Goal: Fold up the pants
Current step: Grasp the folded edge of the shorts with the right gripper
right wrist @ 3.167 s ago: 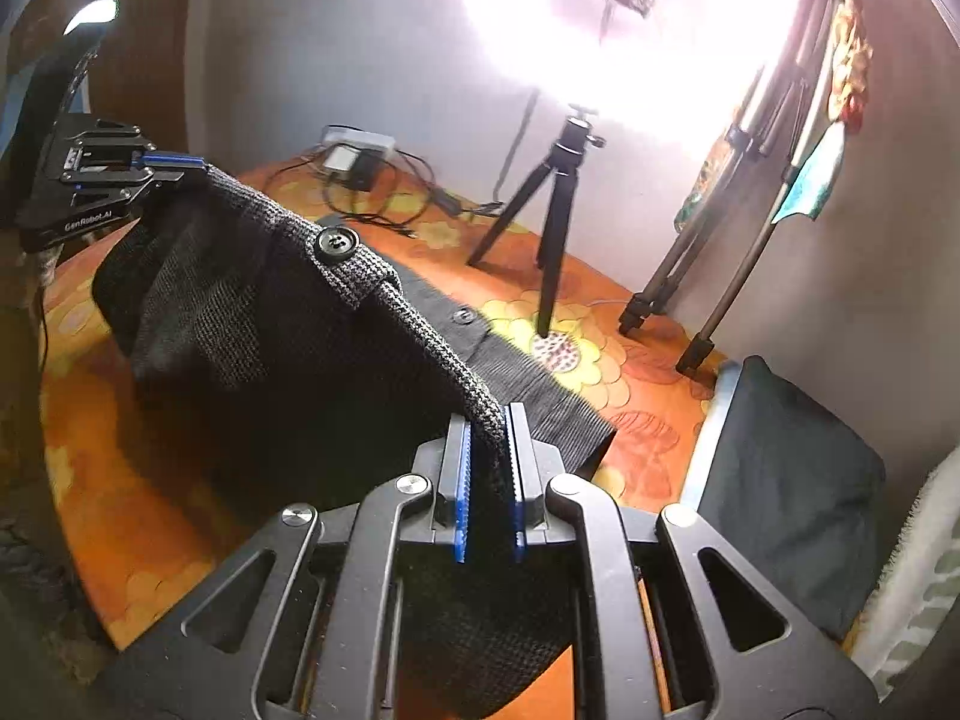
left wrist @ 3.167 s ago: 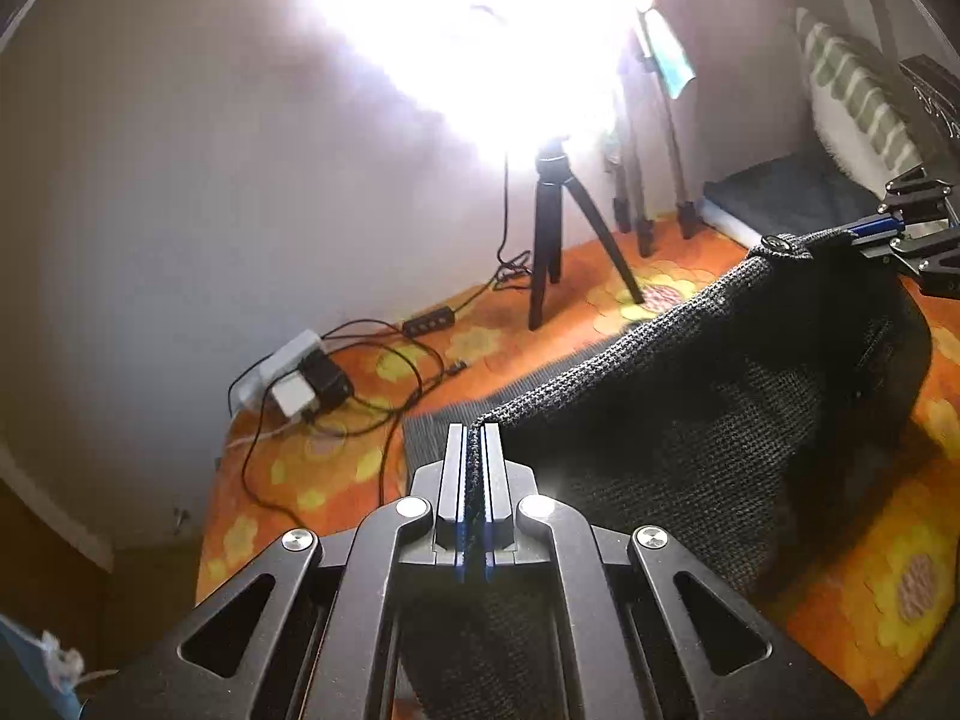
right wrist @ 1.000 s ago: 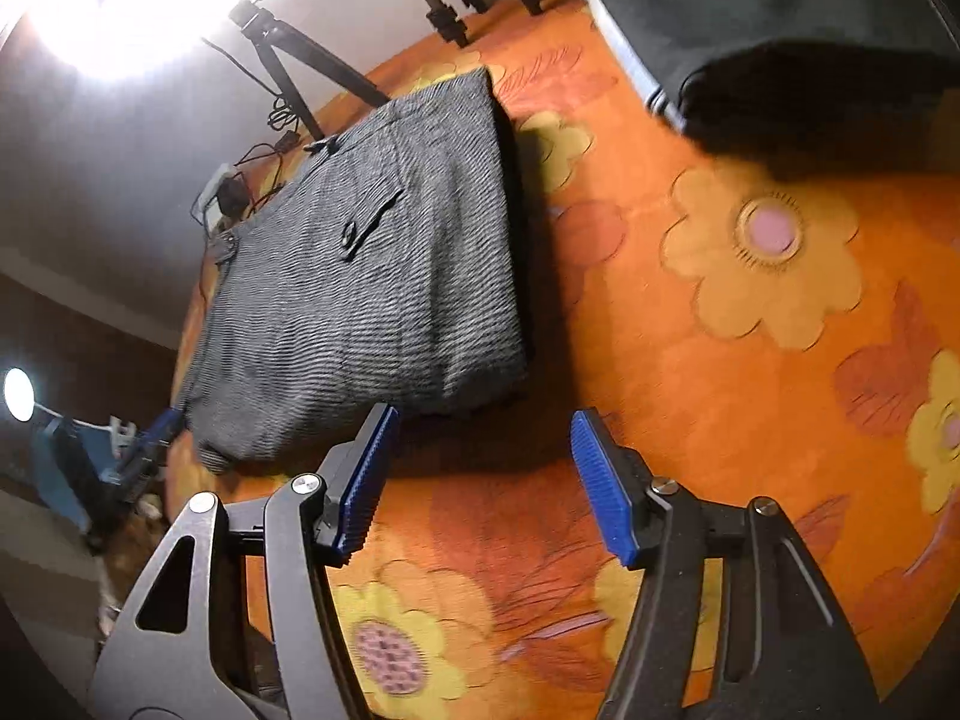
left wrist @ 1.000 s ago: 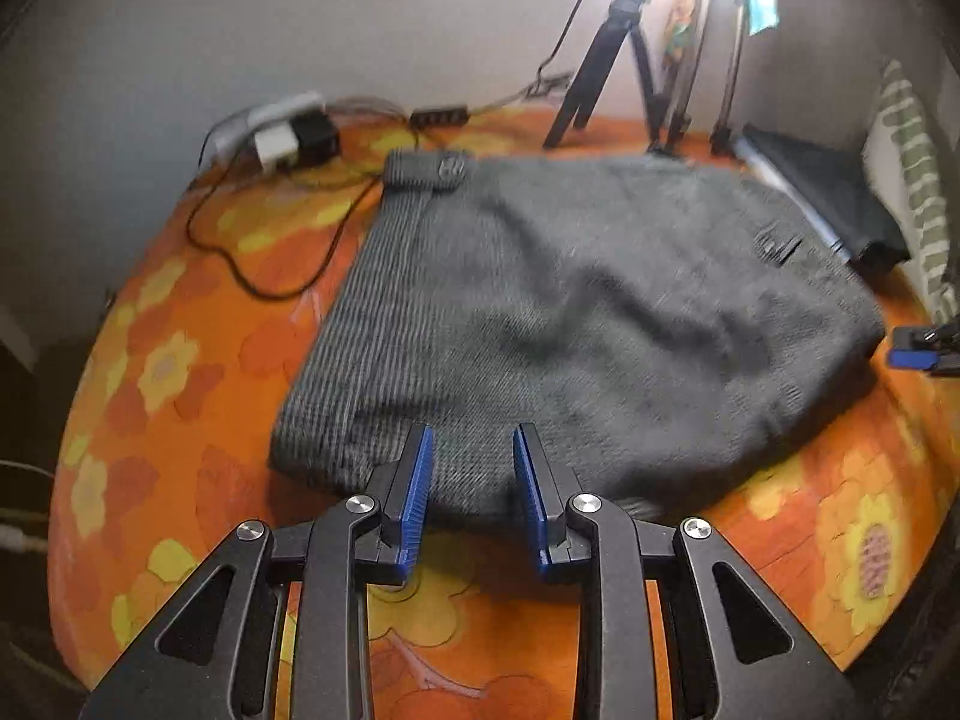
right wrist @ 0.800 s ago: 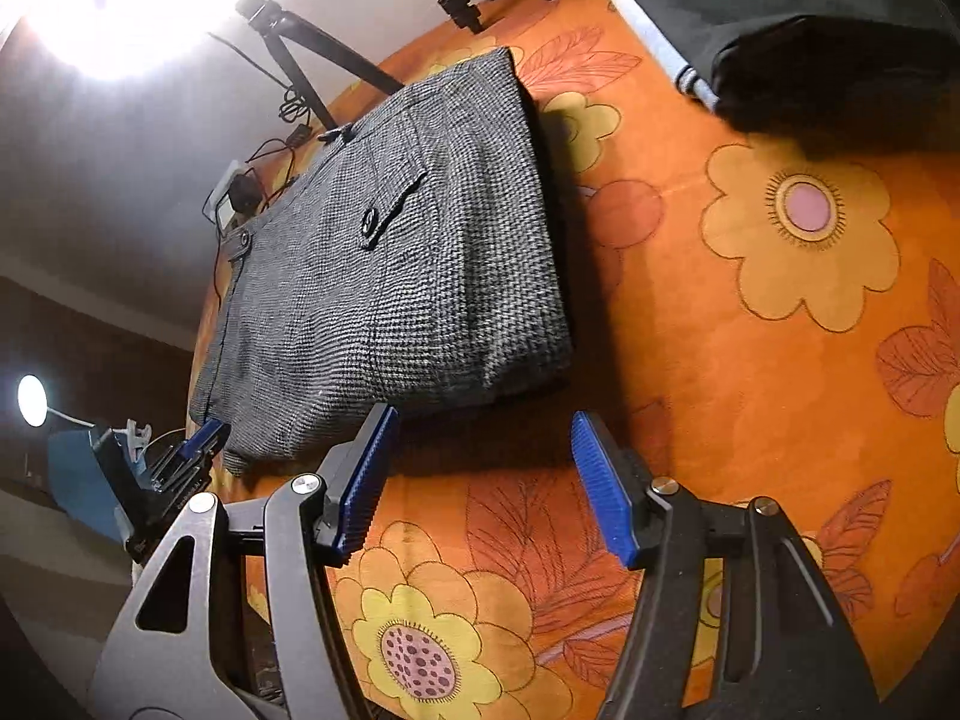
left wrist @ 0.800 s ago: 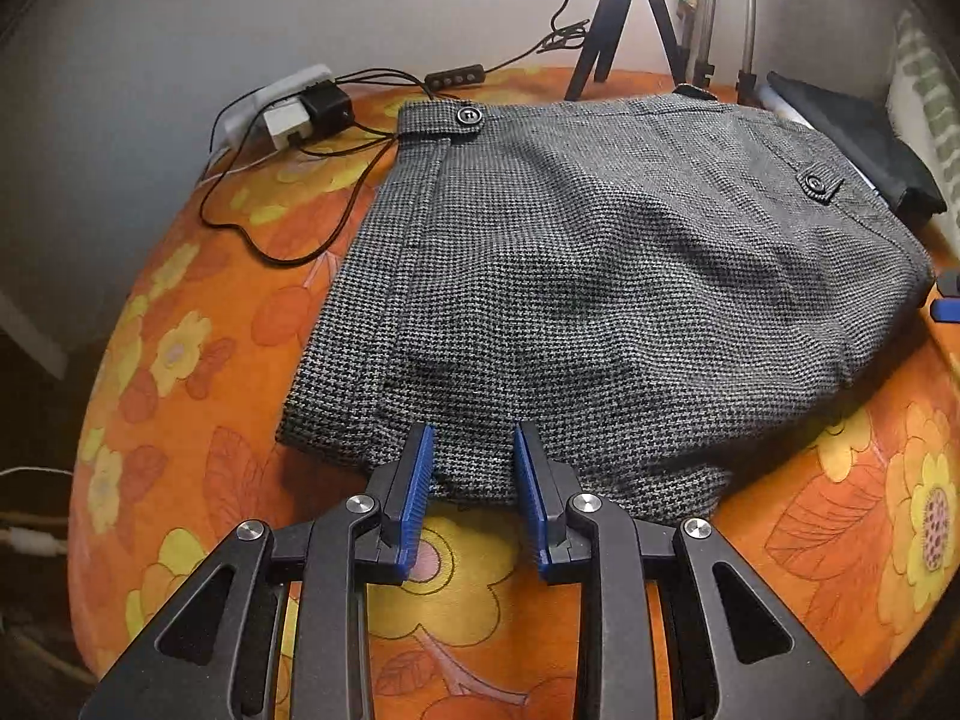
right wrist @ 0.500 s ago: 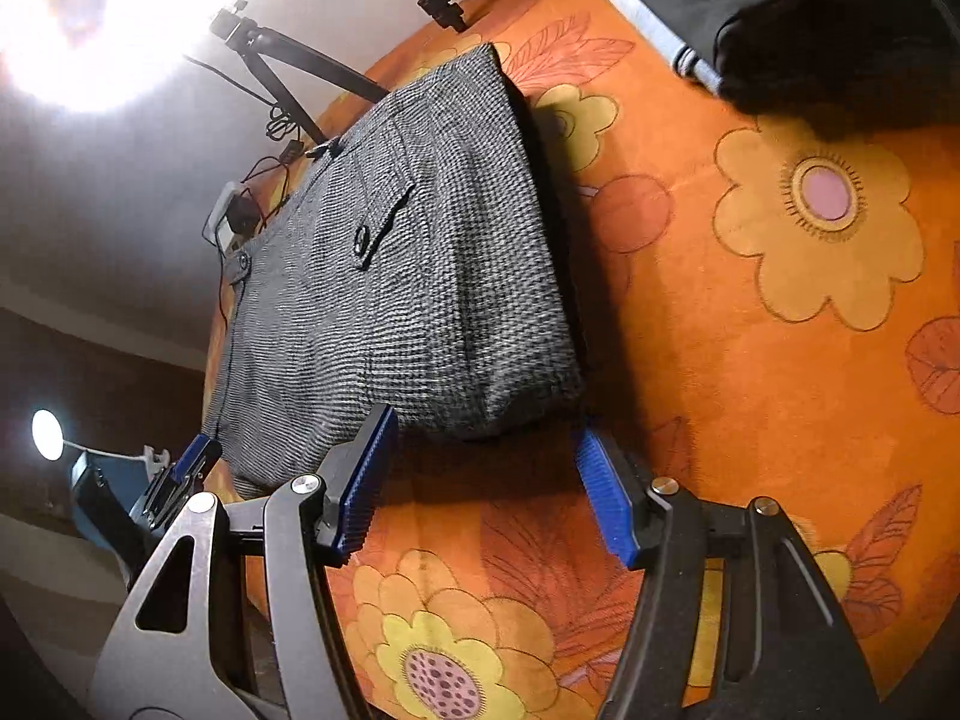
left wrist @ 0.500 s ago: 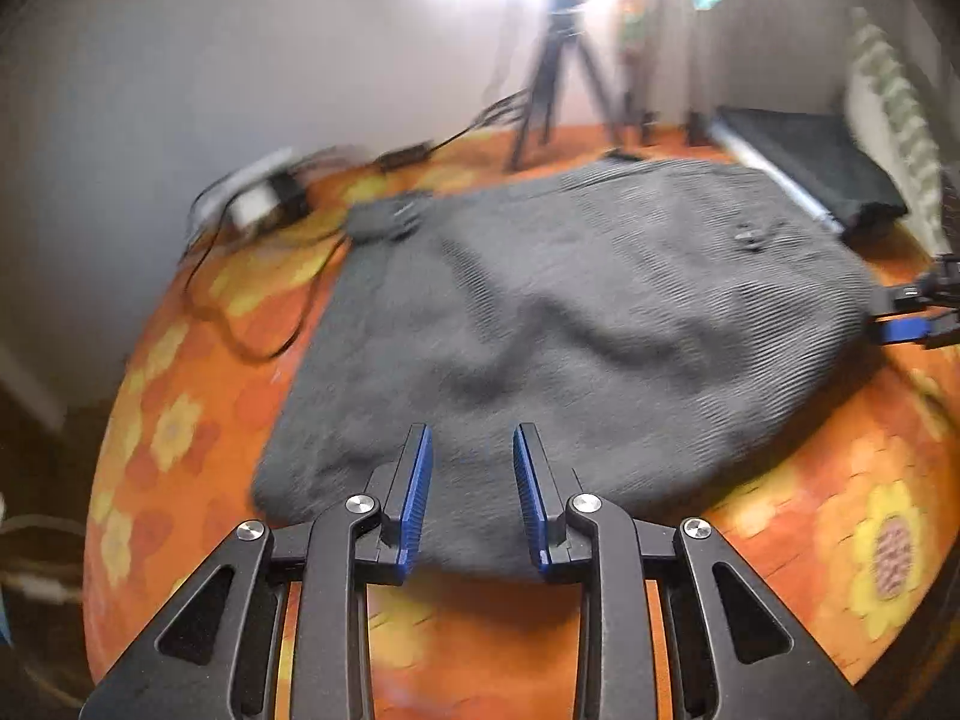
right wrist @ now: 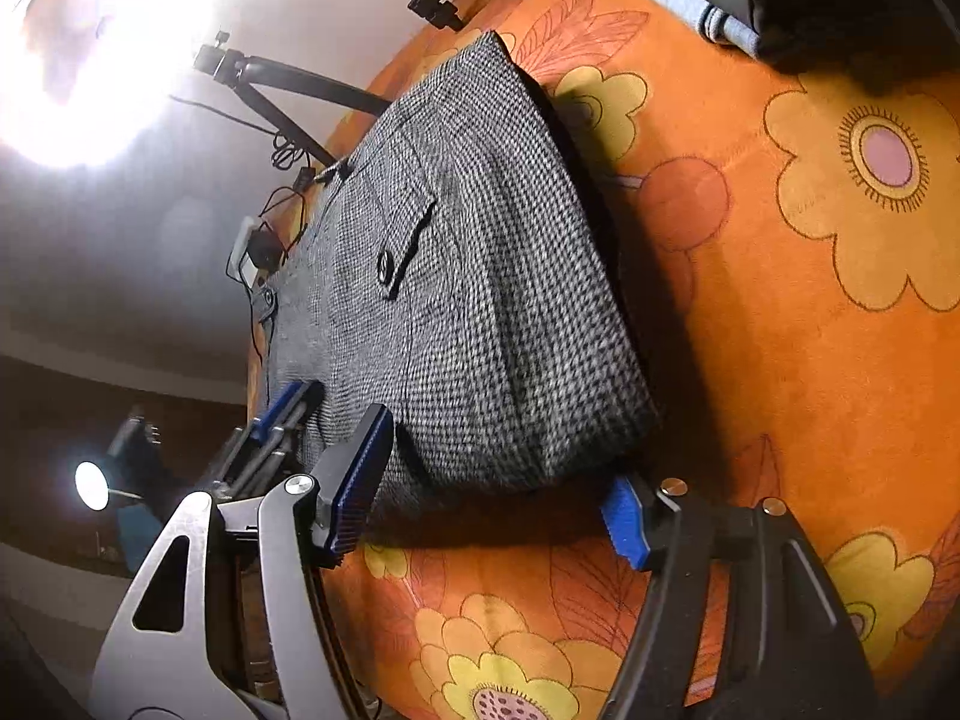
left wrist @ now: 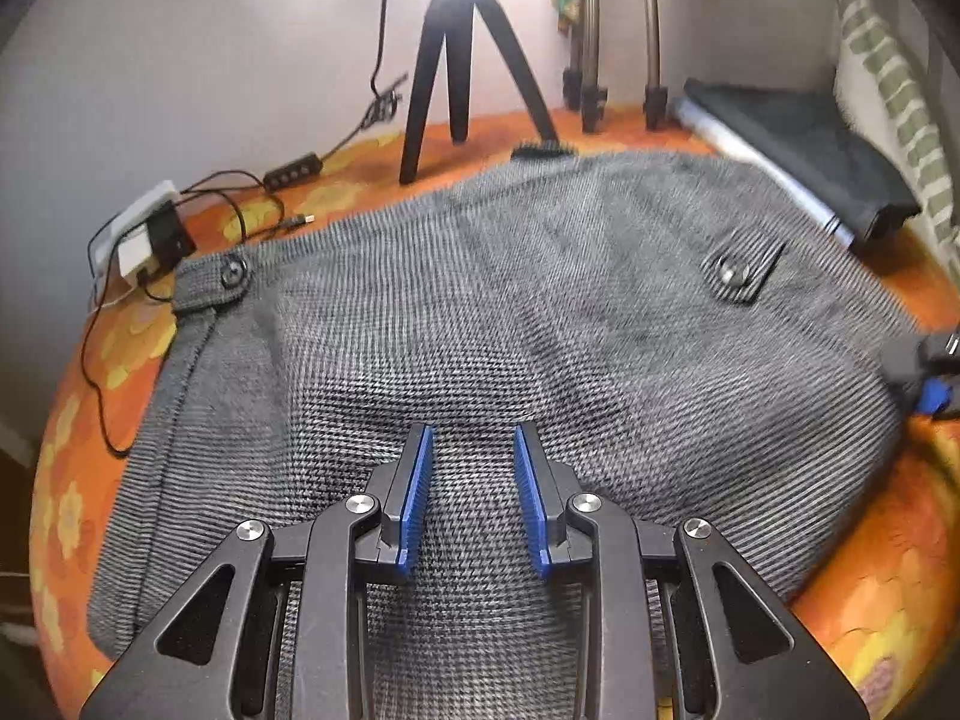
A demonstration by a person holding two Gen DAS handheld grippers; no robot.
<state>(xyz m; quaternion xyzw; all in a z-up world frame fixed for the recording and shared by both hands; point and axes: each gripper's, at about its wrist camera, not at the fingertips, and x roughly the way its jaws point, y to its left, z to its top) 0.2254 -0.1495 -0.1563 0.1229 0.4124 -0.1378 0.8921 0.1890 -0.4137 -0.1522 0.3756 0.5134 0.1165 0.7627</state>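
Observation:
The grey houndstooth pants (left wrist: 510, 312) lie folded on the orange flowered surface (left wrist: 888, 546), waistband button at the left and a pocket flap at the right. They also show in the right wrist view (right wrist: 480, 300). My left gripper (left wrist: 471, 492) is open, its blue pads over the near edge of the pants, holding nothing. My right gripper (right wrist: 498, 480) is open wide, its jaws either side of the pants' near folded end. The left gripper (right wrist: 288, 414) shows at the far corner in the right wrist view.
A black tripod (left wrist: 462, 60) and stand legs (left wrist: 588, 102) stand behind the pants. A power strip with cables (left wrist: 144, 234) lies at the back left. A dark folded cloth (left wrist: 798, 144) and a striped pillow (left wrist: 888, 78) lie at the back right.
Earlier both grippers held the pants up by the waistband; they let go and opened. In the last second both have moved in close to the laid pants.

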